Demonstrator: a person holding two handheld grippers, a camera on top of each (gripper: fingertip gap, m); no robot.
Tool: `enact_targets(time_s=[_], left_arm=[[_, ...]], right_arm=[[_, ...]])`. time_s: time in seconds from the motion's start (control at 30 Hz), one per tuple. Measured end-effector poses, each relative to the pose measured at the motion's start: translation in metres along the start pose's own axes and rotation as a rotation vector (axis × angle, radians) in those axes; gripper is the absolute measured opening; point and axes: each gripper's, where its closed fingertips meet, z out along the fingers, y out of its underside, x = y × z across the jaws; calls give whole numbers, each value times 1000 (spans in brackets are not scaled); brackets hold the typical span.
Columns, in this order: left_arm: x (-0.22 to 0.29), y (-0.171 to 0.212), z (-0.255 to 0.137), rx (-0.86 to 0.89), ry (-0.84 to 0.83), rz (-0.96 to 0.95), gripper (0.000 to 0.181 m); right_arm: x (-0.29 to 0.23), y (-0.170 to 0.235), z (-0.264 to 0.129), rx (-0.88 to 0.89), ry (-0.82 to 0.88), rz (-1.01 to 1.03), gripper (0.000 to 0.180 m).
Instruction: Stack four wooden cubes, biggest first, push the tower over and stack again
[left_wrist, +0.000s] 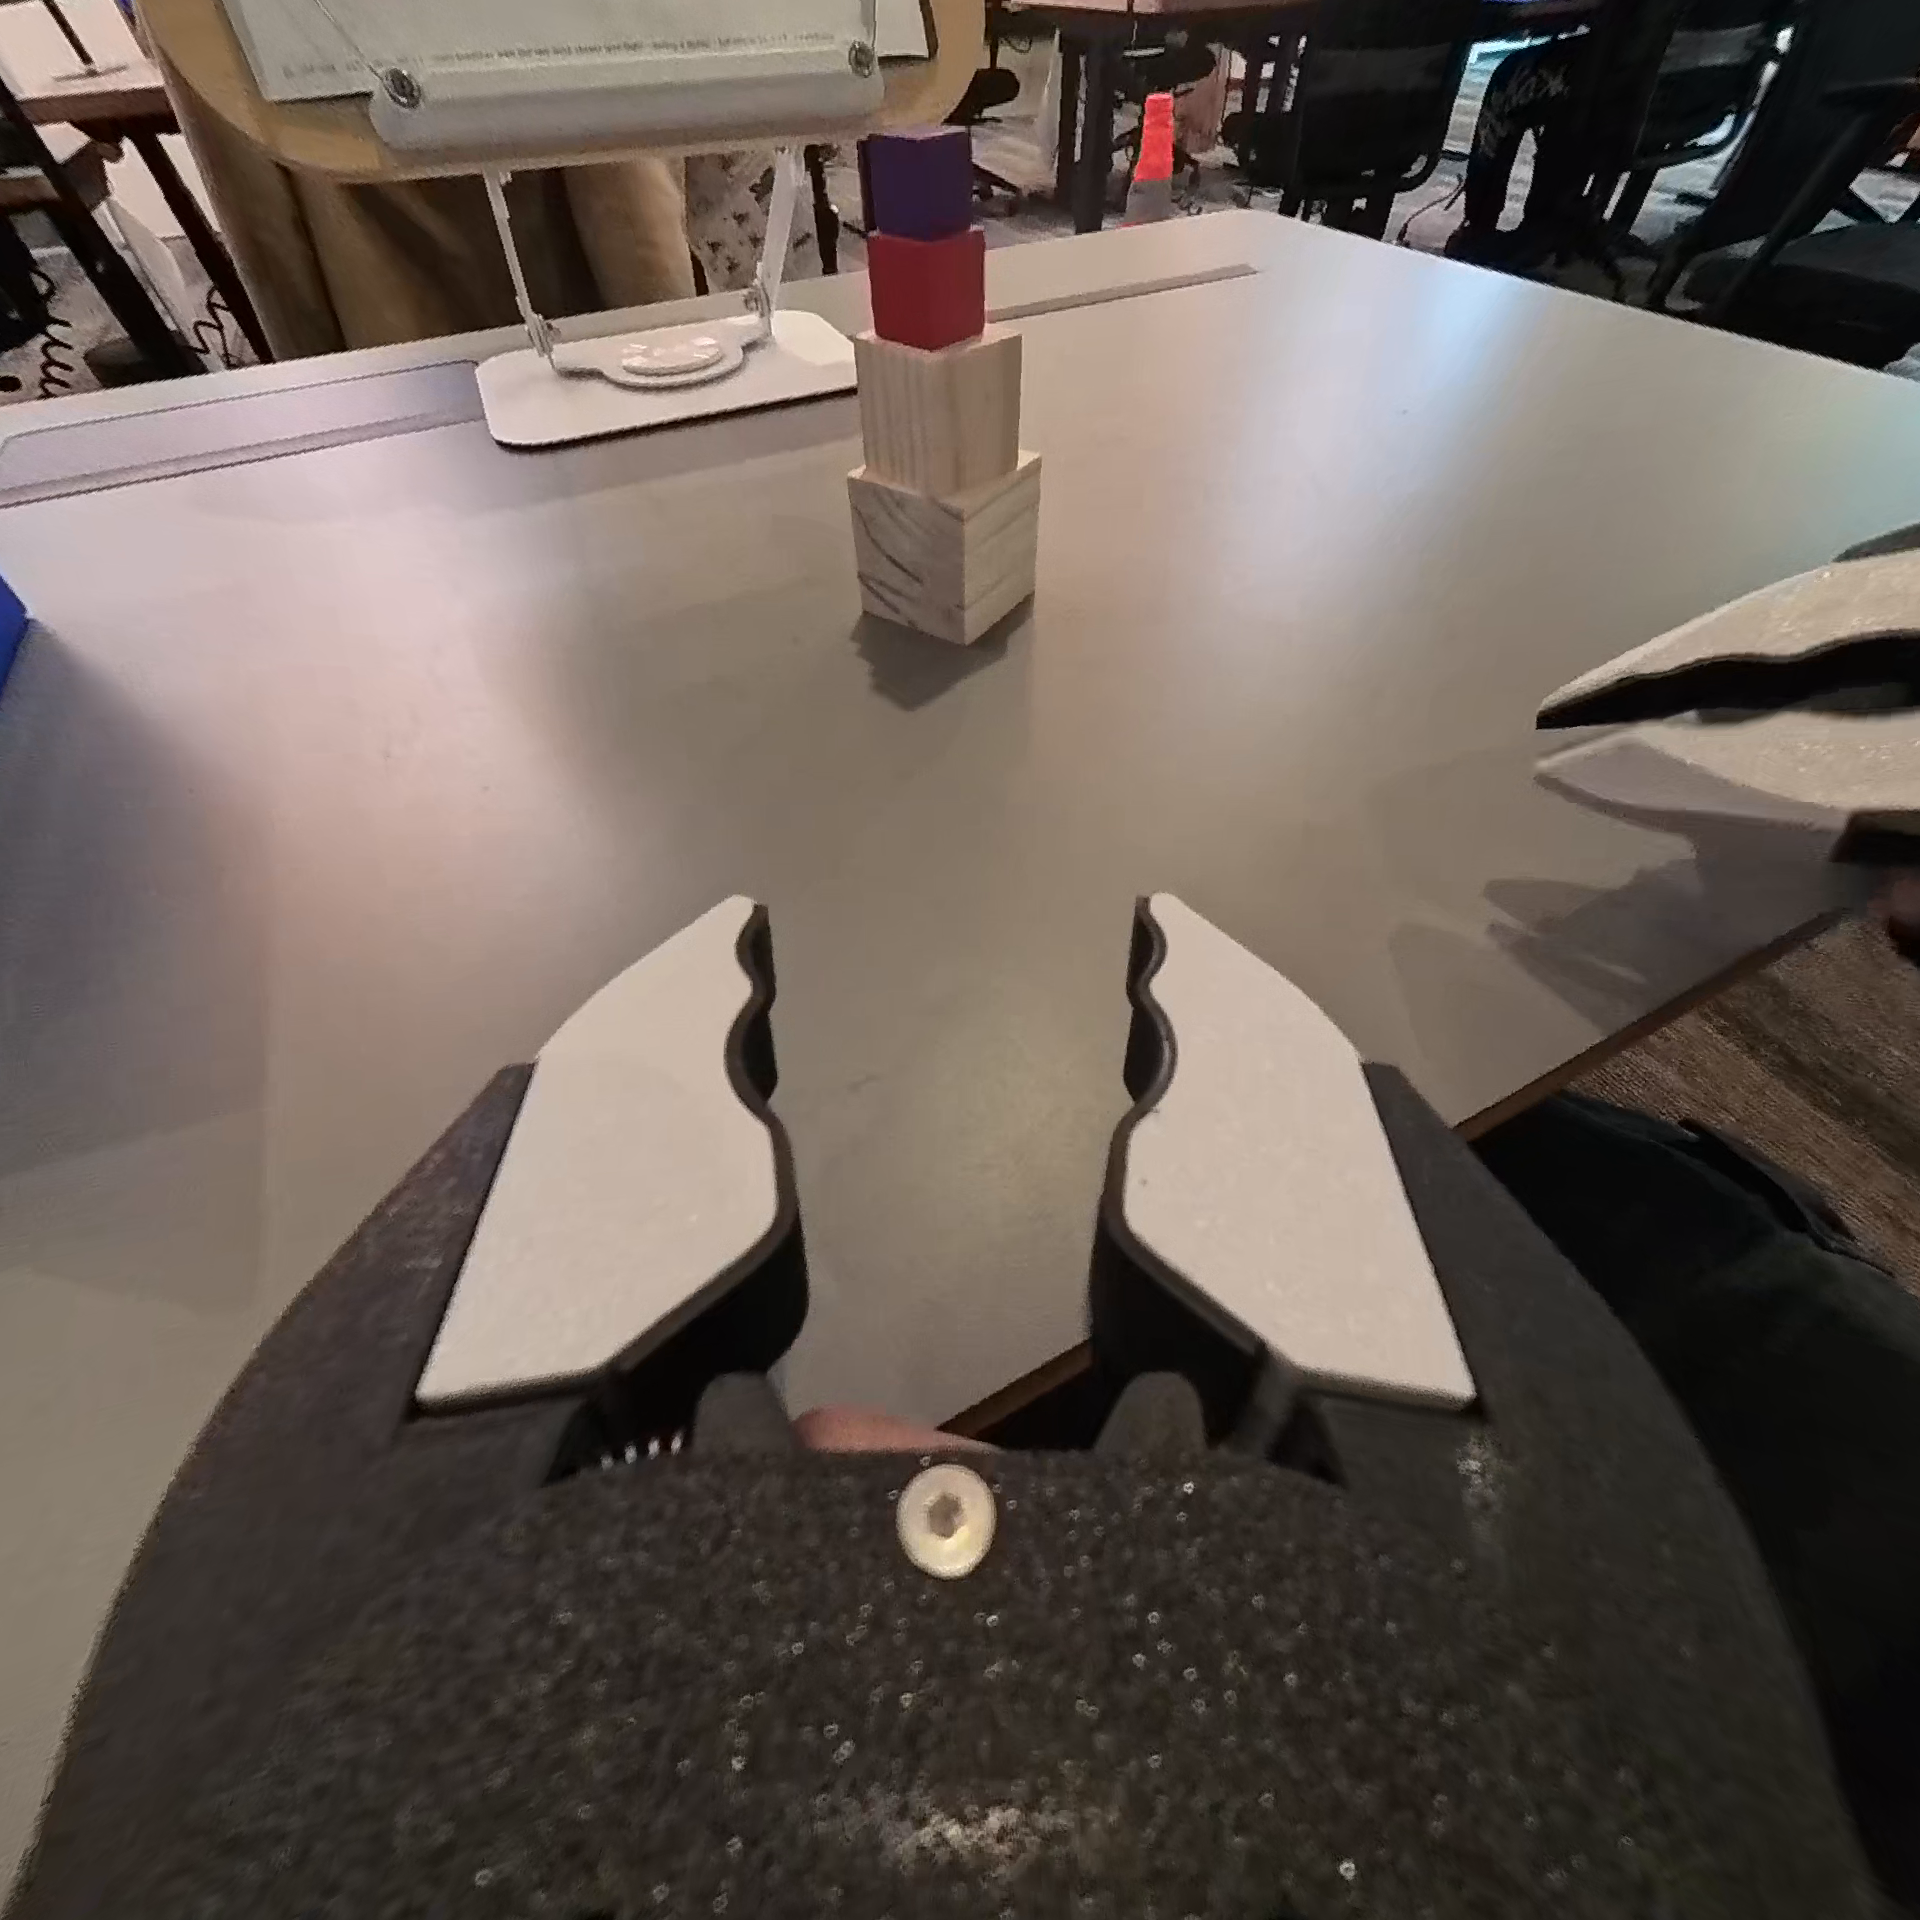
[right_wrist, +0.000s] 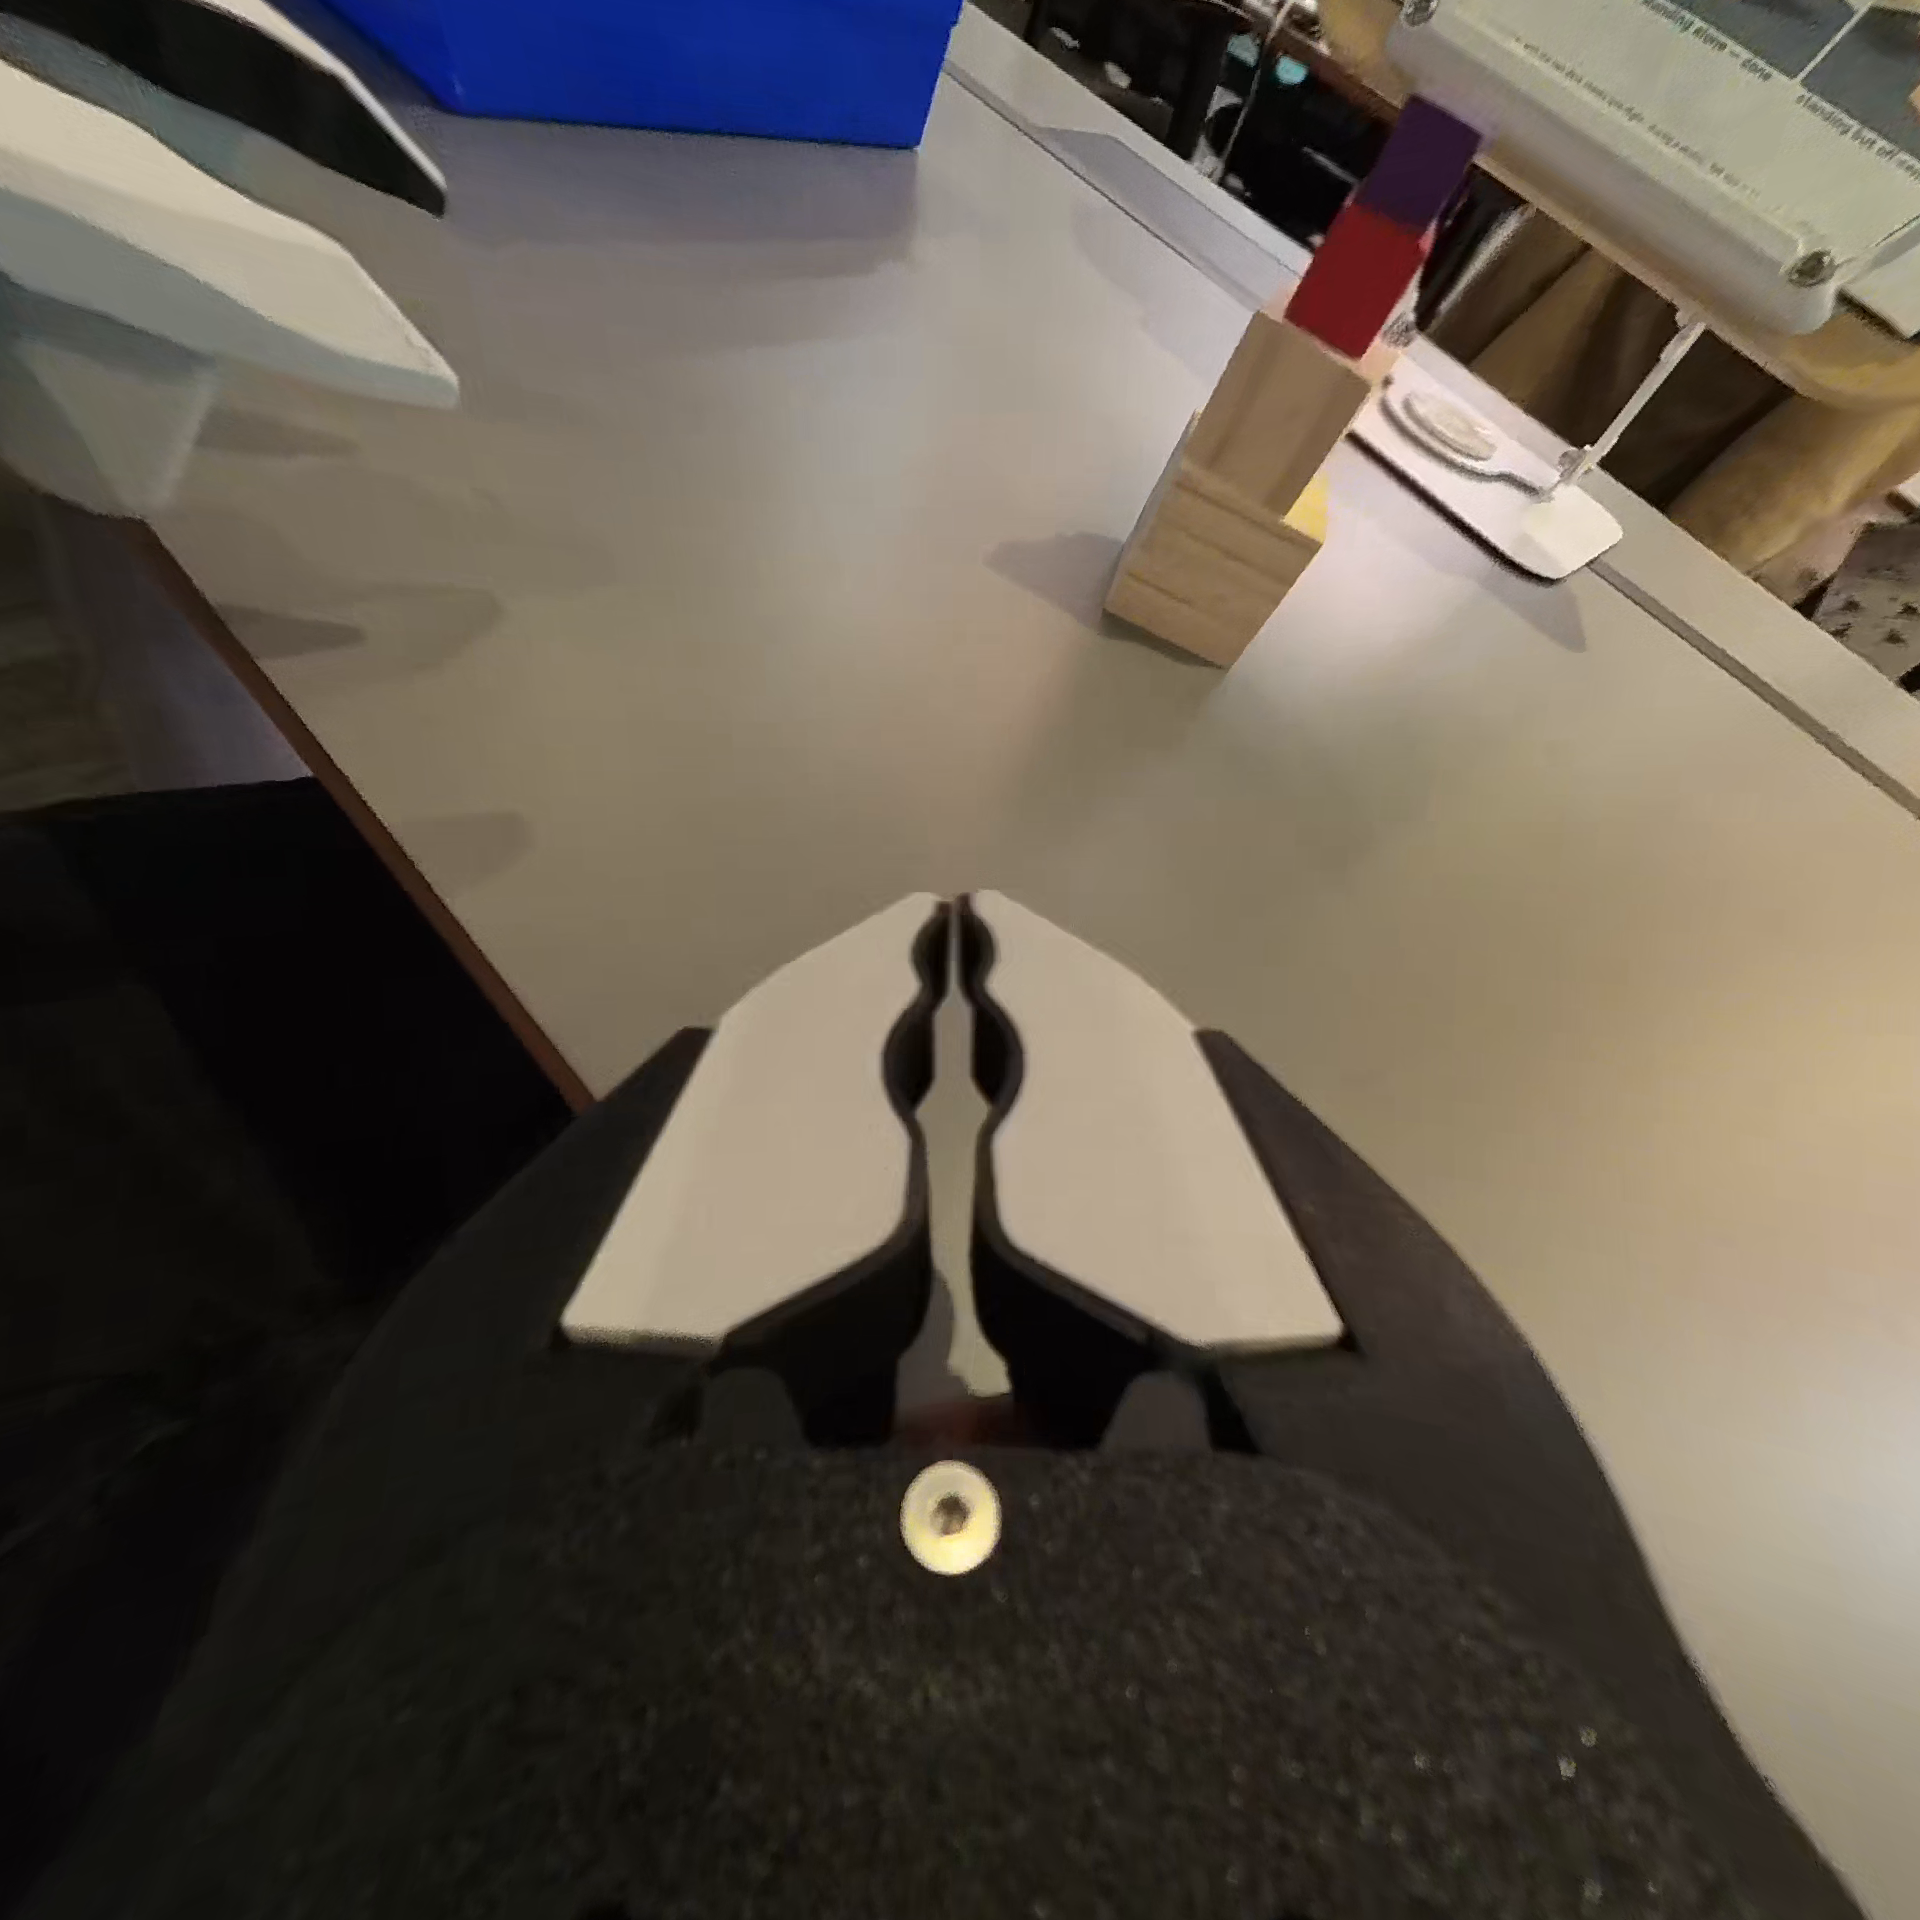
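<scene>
A tower of cubes stands on the grey table (left_wrist: 416, 727). A large plain wooden cube (left_wrist: 940, 545) is at the bottom, a smaller plain wooden cube (left_wrist: 935, 405) on it, then a red cube (left_wrist: 925, 286), then a purple cube (left_wrist: 914, 192) on top. The tower also shows in the right wrist view, with its bottom cube (right_wrist: 1210, 561), red cube (right_wrist: 1356, 281) and purple cube (right_wrist: 1423, 171). My left gripper (left_wrist: 956, 914) is open and empty, well short of the tower. My right gripper (right_wrist: 954, 899) is shut with nothing between its pads, near the table's front edge; it also shows at the right of the left wrist view (left_wrist: 1745, 717).
A white stand with a flat base (left_wrist: 665, 374) and a raised panel (left_wrist: 582, 62) sits behind the tower. A blue box (right_wrist: 665, 62) stands at the far left of the table. An orange cone (left_wrist: 1153, 156), chairs and desks are beyond the table. The large plain wooden cube (left_wrist: 940, 545) is about 20 centimeters from both grippers' fingertips. My right wrist view (right_wrist: 1165, 506) looks at it from another angle.
</scene>
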Motion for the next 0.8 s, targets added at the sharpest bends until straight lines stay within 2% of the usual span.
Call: enact_targets(time_s=[0.27, 0.33, 0.43, 0.53, 0.6, 0.67, 0.73, 0.8], left_arm=[[8, 8, -15, 6, 10, 40, 60], [8, 3, -19, 23, 10, 54, 59], [8, -3, -24, 45, 12, 74, 57], [8, -4, -25, 57, 11, 99, 56], [6, -2, -22, 56, -10, 134, 56], [0, 3, -18, 38, -39, 149, 54], [-1, 6, -14, 16, -27, 119, 53], [-3, 11, -13, -2, -6, 89, 53]], right_arm=[[62, -13, 7, -72, -52, -96, 0], [65, -11, 14, -100, -108, -86, 0], [68, -8, 37, -126, -98, -174, 0], [79, -17, 95, -161, -12, -258, 0], [98, -30, 160, -197, 54, -248, 0], [105, -31, 212, -308, 22, -252, 0], [109, -36, 205, -339, 19, -195, 0], [95, -46, 161, -254, -45, -130, 0]])
